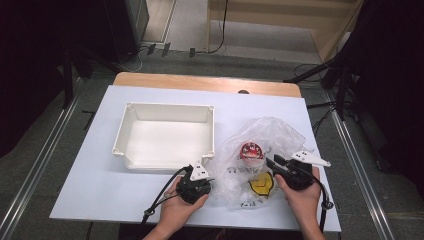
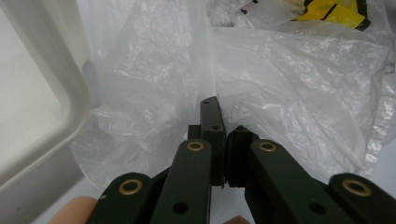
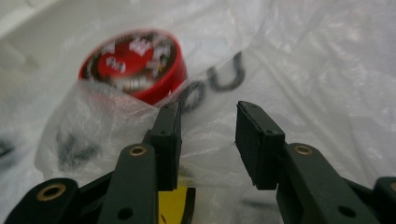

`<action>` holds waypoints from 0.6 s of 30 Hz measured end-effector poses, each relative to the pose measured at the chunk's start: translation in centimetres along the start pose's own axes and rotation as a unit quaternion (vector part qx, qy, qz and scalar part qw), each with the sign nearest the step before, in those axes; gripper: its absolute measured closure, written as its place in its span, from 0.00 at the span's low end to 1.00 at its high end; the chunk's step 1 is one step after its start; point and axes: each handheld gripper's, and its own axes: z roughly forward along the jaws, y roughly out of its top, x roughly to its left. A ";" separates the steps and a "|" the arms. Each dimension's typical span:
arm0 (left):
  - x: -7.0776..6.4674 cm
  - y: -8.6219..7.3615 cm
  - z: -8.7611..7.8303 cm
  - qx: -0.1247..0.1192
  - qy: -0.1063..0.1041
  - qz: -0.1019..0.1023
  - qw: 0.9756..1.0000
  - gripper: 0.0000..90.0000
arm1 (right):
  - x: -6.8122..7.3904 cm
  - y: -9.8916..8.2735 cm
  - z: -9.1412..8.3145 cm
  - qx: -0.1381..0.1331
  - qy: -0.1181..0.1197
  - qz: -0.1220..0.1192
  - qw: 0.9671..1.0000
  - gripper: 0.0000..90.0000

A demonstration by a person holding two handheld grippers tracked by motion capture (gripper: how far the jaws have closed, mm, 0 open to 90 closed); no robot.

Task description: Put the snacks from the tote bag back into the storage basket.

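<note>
High view: white rectangular plastic bin (image 1: 167, 137) is sitting on the white table (image 1: 90, 185); the crumpled clear plastic bag (image 1: 277, 132) with the round red-lidded tin (image 1: 251, 151) inside is lying just right of it, both grippers working its near edge. Left gripper view: left gripper (image 2: 223, 135) is pinching a fold of the bag, jaws closed on it. Right gripper view: right gripper (image 3: 208, 133) is holding its jaws apart at the bag, the tin just beyond.

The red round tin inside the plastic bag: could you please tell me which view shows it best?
The right gripper view: the red round tin sits close, its printed lid facing the camera just beyond the open right claw. The high view shows it as a small red disc through the plastic bag.
</note>
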 end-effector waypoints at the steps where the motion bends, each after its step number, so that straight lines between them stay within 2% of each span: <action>1: 0.0 0.0 0.0 0.000 -0.001 -0.002 1.000 1.00 | 0.1 -0.6 0.3 0.007 0.001 -0.006 1.000 0.70; 4: 0.0 0.0 0.0 -0.001 -0.002 -0.003 1.000 1.00 | -0.1 -1.7 0.9 0.028 0.000 -0.007 1.000 0.72; 7: 0.0 0.0 0.0 0.000 -0.002 -0.002 1.000 1.00 | -0.5 -2.2 1.2 0.037 -0.005 -0.001 0.999 0.74; 8: 0.1 0.0 0.0 0.000 -0.002 -0.002 1.000 1.00 | -0.6 -2.4 1.3 0.043 -0.012 -0.001 0.999 0.75; 9: 0.1 0.0 0.0 0.000 -0.001 -0.001 1.000 1.00 | -1.0 -3.0 1.4 0.055 -0.029 -0.005 0.998 0.80; 11: 0.0 0.0 0.0 0.000 0.000 -0.001 1.000 1.00 | -1.1 -3.1 1.3 0.052 -0.032 -0.005 0.998 0.83; 13: 0.0 0.0 0.0 0.000 0.003 0.001 1.000 1.00 | -0.9 -3.1 1.1 0.061 -0.056 -0.027 0.996 0.86; 15: 0.0 0.0 0.0 0.000 0.003 0.001 1.000 1.00 | -0.9 -3.1 1.1 0.061 -0.058 -0.028 0.996 0.85; 16: 0.0 0.0 0.0 -0.001 0.003 0.001 1.000 1.00 | -0.7 -3.0 0.9 0.061 -0.060 -0.028 0.996 0.78; 18: 0.0 -0.1 0.0 -0.001 0.003 0.001 1.000 1.00 | -0.7 -2.9 0.8 0.056 -0.055 -0.027 0.997 0.76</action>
